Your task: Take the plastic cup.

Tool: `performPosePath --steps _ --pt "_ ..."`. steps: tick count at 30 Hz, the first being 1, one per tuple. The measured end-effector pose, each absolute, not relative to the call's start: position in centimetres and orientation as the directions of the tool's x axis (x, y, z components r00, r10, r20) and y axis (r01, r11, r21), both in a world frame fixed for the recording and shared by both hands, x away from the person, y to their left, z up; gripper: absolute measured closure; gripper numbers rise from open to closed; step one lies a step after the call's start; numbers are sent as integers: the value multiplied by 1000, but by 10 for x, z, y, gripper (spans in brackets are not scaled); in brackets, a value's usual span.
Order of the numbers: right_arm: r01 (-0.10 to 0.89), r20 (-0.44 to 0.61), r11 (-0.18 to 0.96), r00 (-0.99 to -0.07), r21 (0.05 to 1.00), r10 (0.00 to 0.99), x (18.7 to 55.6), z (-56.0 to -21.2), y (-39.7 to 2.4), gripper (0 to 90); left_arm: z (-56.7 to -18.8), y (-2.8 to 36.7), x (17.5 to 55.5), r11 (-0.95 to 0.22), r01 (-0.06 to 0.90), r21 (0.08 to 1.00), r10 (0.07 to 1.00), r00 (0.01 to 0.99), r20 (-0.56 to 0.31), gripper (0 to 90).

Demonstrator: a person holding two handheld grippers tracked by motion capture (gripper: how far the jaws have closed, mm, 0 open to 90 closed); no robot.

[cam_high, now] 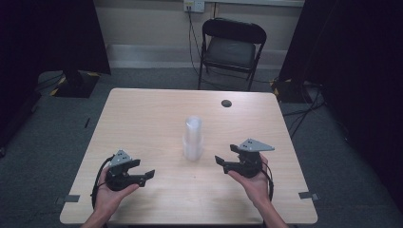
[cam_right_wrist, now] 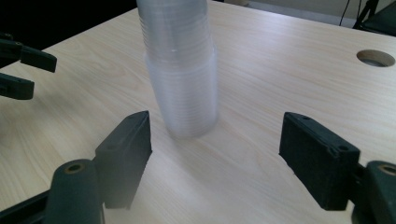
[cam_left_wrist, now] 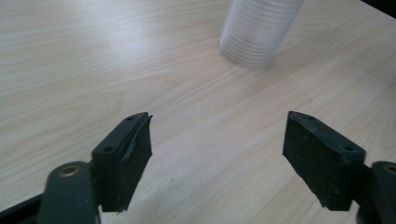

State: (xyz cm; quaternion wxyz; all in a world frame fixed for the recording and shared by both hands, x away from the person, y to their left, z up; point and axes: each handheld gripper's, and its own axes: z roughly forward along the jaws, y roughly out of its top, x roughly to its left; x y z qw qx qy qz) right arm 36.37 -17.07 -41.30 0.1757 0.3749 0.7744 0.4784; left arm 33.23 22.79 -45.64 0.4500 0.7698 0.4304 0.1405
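Observation:
A tall stack of clear plastic cups [cam_high: 192, 137] stands upright near the middle of the wooden table [cam_high: 142, 114]. My left gripper [cam_high: 144, 169] is held low over the table to the stack's front left, open and empty, a good gap away from it. In the left gripper view the jaws [cam_left_wrist: 217, 140] spread wide and the stack [cam_left_wrist: 259, 30] sits ahead to the right. My right gripper [cam_high: 227, 154] is open just right of the stack. In the right gripper view the stack [cam_right_wrist: 182, 70] rises close ahead of the open gripper [cam_right_wrist: 215, 135], slightly left of centre.
A round cable hole [cam_high: 226, 103] is in the table's far right part, also visible as a hole [cam_right_wrist: 375, 58]. A black folding chair [cam_high: 233, 47] stands beyond the far edge. Dark curtains flank both sides. The left gripper [cam_right_wrist: 23, 70] shows far left in the right gripper view.

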Motion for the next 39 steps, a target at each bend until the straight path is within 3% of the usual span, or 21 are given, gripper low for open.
performPosePath --steps 7,9,12,24,39 --pt "409 101 256 -675 876 731 370 -413 -157 239 -457 230 333 -217 548 808 791 584 -184 257" --pt "402 103 255 -683 879 723 373 -413 -153 241 -457 233 335 -181 567 803 783 577 -232 257" --pt "393 79 281 -689 875 720 376 -411 -147 245 -456 237 334 -207 547 811 804 567 -178 257" --pt "370 81 284 -721 884 688 397 -400 -123 260 -456 235 334 -238 539 808 798 582 -154 256" --pt "348 91 257 -733 901 674 421 -394 -100 143 -457 231 333 -258 531 807 790 596 -139 255"
